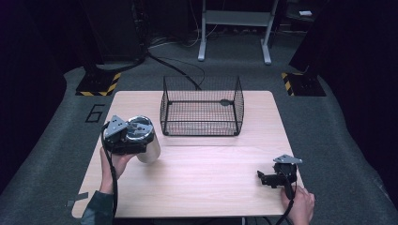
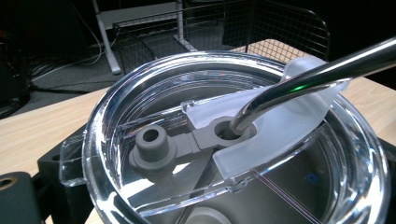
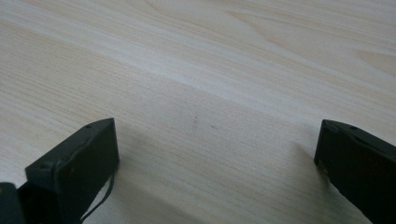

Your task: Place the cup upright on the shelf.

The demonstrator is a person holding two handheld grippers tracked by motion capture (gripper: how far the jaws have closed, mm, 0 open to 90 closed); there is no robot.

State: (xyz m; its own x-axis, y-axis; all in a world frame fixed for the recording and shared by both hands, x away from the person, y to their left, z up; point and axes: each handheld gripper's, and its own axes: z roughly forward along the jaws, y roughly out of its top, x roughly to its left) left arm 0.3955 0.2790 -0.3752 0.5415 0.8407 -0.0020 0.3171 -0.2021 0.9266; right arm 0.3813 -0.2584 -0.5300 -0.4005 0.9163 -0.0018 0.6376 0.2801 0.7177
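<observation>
While the left gripper (image 1: 123, 136) has its jaws clamped round the tumbler (image 1: 143, 139) at the frame's centre-left, it looks mid-carry to me. Next it needs lifting over into the basket (image 1: 202, 107) upper-middle. Right gripper (image 1: 272, 178) rests wide open, holding nothing, lower right.

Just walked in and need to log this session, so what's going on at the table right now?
A person is working with two handheld grippers. The left gripper is clamped on a steel tumbler with a clear lid and a metal straw, near the table's left edge. The wire basket sits at the back of the table. The right gripper rests open near the front right corner, holding nothing.
</observation>
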